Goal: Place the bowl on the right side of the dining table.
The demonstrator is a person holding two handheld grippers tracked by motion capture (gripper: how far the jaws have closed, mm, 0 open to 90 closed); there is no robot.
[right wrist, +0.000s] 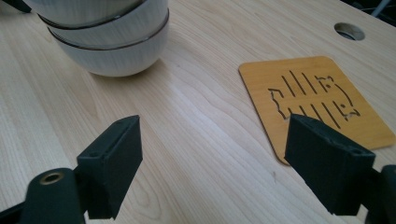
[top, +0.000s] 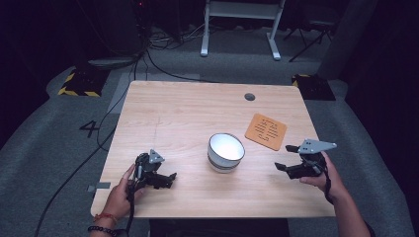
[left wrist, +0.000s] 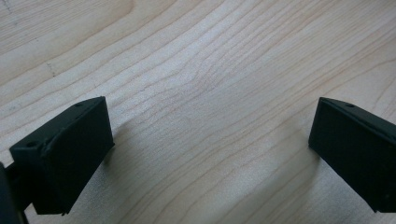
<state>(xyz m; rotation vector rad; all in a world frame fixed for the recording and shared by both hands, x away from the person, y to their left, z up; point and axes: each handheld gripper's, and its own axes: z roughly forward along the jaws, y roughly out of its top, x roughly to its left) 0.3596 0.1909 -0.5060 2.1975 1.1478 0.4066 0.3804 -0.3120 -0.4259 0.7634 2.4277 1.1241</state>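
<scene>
A stack of white bowls (top: 226,151) stands in the middle of the wooden table (top: 188,113); the right gripper view shows it as nested bowls (right wrist: 107,32) at the upper left. An orange wooden coaster (top: 266,131) with cut slots lies to the right of the bowls, also seen as the coaster (right wrist: 317,102) ahead of the right jaw. My left gripper (top: 168,179) rests low near the table's front left, open, with bare wood between its jaws (left wrist: 210,154). My right gripper (top: 285,158) hovers at the front right, open and holding nothing (right wrist: 212,163).
A round cable hole (top: 249,97) sits near the table's far edge, also visible as the hole (right wrist: 349,31). Black cables (top: 113,108) run over the grey floor at the left. A white frame (top: 242,24) stands behind the table.
</scene>
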